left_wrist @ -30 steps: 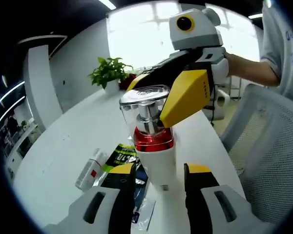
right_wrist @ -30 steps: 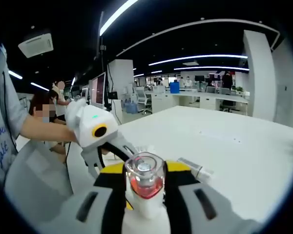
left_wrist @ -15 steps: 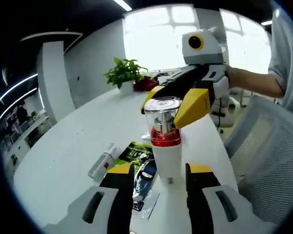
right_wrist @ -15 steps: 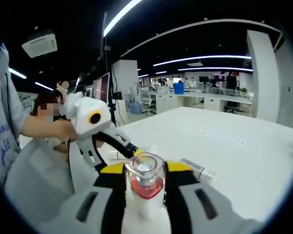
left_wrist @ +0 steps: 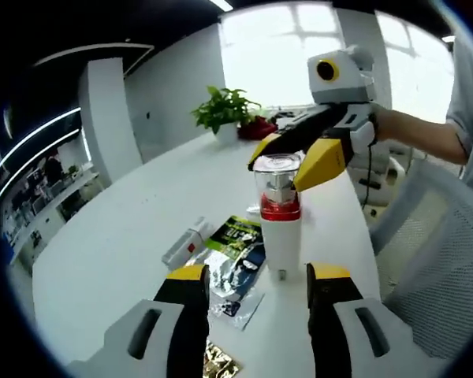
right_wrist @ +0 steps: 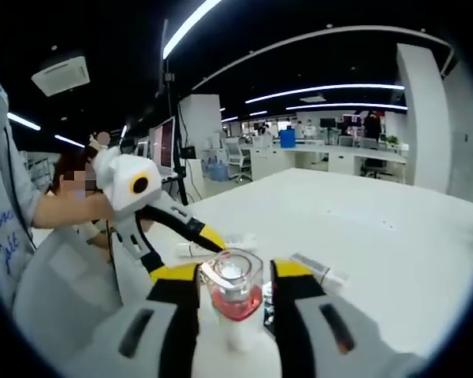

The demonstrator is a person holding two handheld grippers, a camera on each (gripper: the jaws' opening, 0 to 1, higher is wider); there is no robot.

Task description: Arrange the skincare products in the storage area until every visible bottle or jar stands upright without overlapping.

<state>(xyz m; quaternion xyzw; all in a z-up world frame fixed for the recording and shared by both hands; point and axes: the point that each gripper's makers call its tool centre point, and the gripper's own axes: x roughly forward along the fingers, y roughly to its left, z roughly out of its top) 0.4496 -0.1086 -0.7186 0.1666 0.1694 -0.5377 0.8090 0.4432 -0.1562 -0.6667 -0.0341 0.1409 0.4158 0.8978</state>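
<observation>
Left gripper view: left gripper (left_wrist: 252, 303) has backed away from the bottle (left_wrist: 281, 216); the bottle reads smaller and further off than half a second ago, so the camera has retreated, not the bottle. Its jaws are spread, nothing between them.

- Small tube (left_wrist: 184, 243) lies flat on the table (left_wrist: 102, 260), left of the bottle.
- Just right of it, packets (left_wrist: 235, 253) lie flat, overlapping each other, near the bottle's base.
- Bottle stands upright on the table, white body, red band, clear cap.
- Right gripper (left_wrist: 311, 150) sits at the cap. Its jaws flank the cap; from this angle I can't confirm contact.

Right gripper view: the jaws of the right gripper (right_wrist: 235, 276) stand wider than half a second ago. A gap shows on both sides of the cap, so the grip on the bottle (right_wrist: 233, 303) looks released. Left gripper (right_wrist: 154, 216) comes in from the left, jaw tips close behind the bottle. Another tube (right_wrist: 319, 272) lies flat on the table to the right.

Judgement: bottle is placed and free-standing, that item is done. Both tubes still lie flat, so the task isn't finished.
</observation>
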